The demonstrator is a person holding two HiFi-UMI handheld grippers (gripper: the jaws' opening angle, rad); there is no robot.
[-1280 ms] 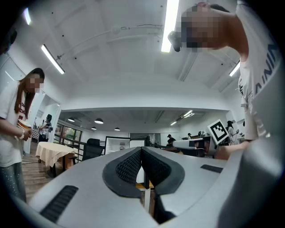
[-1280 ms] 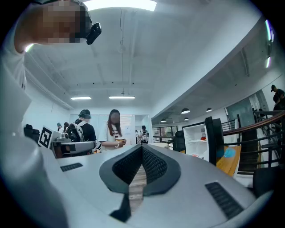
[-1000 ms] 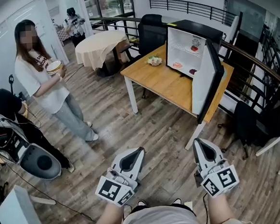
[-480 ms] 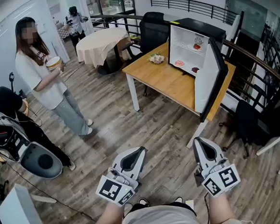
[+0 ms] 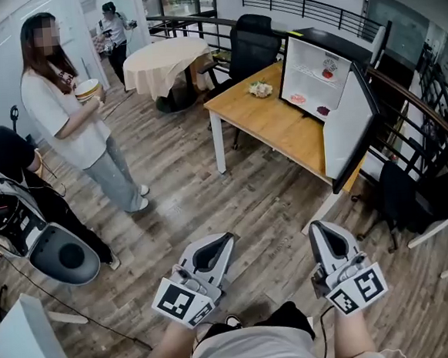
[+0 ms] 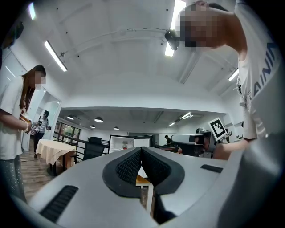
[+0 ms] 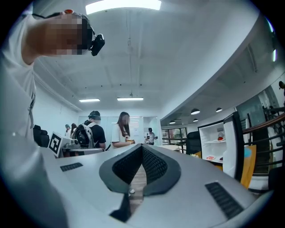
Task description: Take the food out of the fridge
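Head view: left gripper (image 5: 220, 243), right gripper (image 5: 321, 230) jaws together, empty, over floor (image 5: 234, 204); fridge (image 5: 318, 74) open on table (image 5: 270, 128), well apart.

The small white box-shaped fridge (image 5: 313, 59) stands on the far right end of the rectangular light wooden table (image 5: 263, 133); its flat white door (image 5: 351, 122) stands open toward the near right; 3 red pieces of food (image 5: 298, 97) lie on the shelves inside; a black padded office chair (image 5: 250, 45) sits behind the table; a round cloth-covered table (image 5: 170, 59) stands farther left.
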